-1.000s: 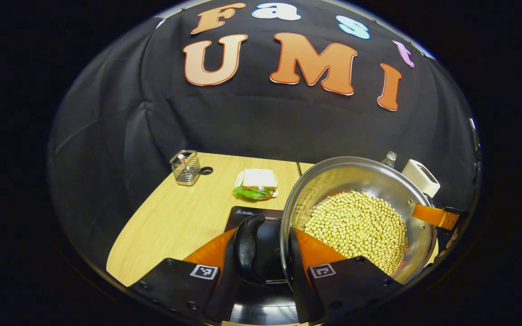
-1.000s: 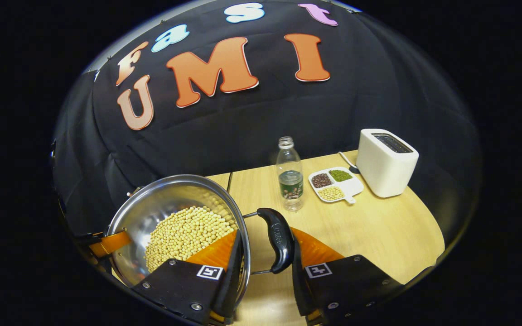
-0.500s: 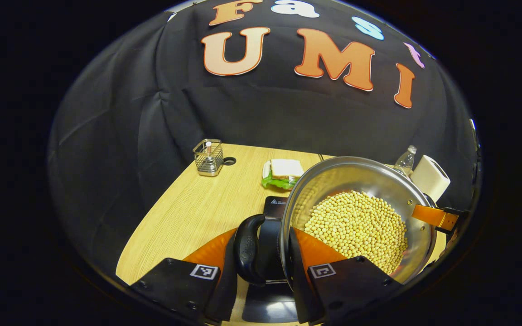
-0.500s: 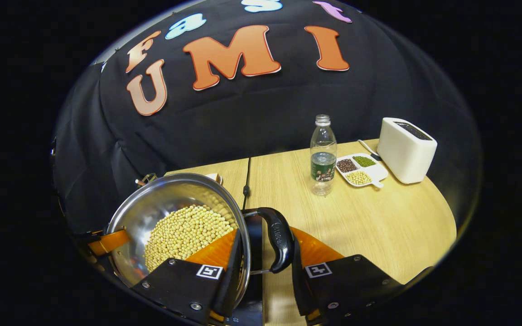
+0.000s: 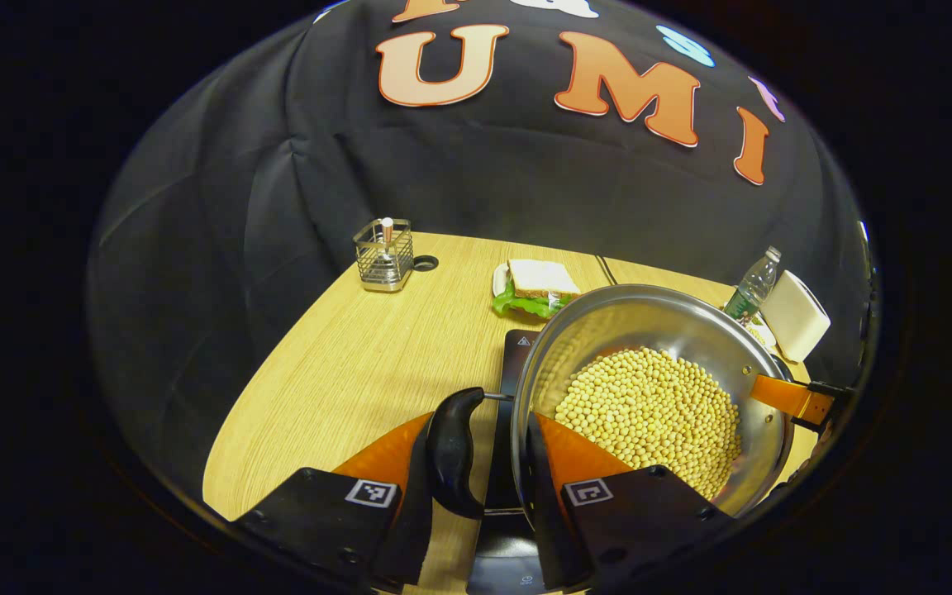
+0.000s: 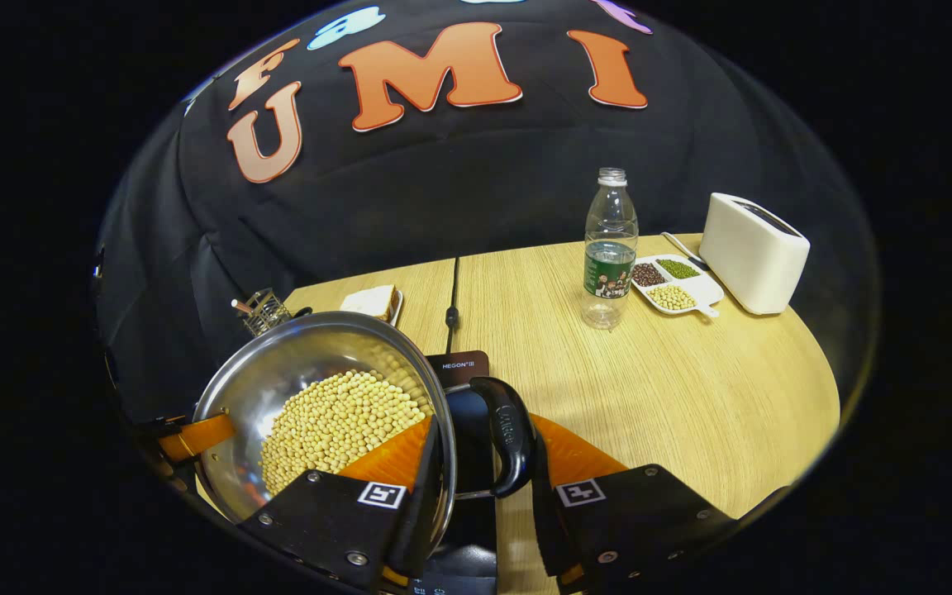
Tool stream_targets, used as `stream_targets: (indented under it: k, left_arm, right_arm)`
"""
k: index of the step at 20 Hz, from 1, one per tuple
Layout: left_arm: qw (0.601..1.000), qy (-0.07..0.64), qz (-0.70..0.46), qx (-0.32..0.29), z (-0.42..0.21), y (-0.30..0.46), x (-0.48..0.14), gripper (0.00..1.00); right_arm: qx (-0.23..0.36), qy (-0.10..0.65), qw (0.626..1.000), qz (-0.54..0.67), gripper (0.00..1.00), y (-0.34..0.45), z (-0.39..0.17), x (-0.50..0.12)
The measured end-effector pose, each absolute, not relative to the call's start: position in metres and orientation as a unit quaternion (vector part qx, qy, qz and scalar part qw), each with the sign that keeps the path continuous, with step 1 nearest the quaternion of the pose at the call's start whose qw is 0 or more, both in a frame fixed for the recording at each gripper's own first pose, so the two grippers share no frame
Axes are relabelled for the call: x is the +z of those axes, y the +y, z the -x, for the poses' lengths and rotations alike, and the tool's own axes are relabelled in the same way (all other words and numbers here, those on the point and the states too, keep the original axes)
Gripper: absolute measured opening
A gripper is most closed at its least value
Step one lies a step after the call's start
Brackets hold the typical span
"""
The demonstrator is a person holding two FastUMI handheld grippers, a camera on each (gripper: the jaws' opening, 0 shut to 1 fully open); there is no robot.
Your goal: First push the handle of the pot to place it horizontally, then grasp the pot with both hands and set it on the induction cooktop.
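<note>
The pot (image 5: 649,397), filled with beans (image 5: 649,417), is held up over the cooktop (image 5: 517,364) by both grippers. In the left gripper view the left gripper (image 5: 488,463) is seen with one finger outside the pot's black side handle (image 5: 451,450) and the other inside the rim; the jaws are narrowed around handle and wall, but it cannot be told whether both fingers press. In the right gripper view the right gripper (image 6: 484,467) is placed the same way on the opposite handle (image 6: 509,434), one finger inside the rim over the beans, one outside the handle; a firm clamp cannot be confirmed there either. The far gripper's finger is seen at the opposite rim in each view. Writing is seen on the cooktop's back edge (image 6: 458,365) and on both handles, too small to be relied on. A printed label is carried by the bottle (image 6: 608,248); a square marker is fixed on each finger base. Behind the pot a sandwich (image 5: 535,285) and a wire caddy (image 5: 383,254) are set; to the right, the bottle, a bean tray (image 6: 674,285) and a toaster (image 6: 753,252) stand near the table's (image 6: 691,397) far edge. A cord (image 6: 451,306) is run back from the cooktop. Bare table is left on either side of the cooktop.
</note>
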State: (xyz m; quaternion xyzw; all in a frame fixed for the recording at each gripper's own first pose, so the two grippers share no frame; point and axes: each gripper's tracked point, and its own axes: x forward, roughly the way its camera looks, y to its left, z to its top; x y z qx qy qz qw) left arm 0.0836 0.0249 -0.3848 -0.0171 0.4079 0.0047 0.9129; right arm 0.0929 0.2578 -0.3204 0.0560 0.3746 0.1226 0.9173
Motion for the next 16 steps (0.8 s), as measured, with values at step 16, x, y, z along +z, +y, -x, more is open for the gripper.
stream_targets:
  k: [16]
  left_arm:
    - [0.935, 0.355, -0.012, 0.014, -0.096, 0.034, -0.368, 0.77]
  right_arm:
    - [0.146, 0.344, 0.925, -0.067, 0.85, 0.266, -0.094, -0.299]
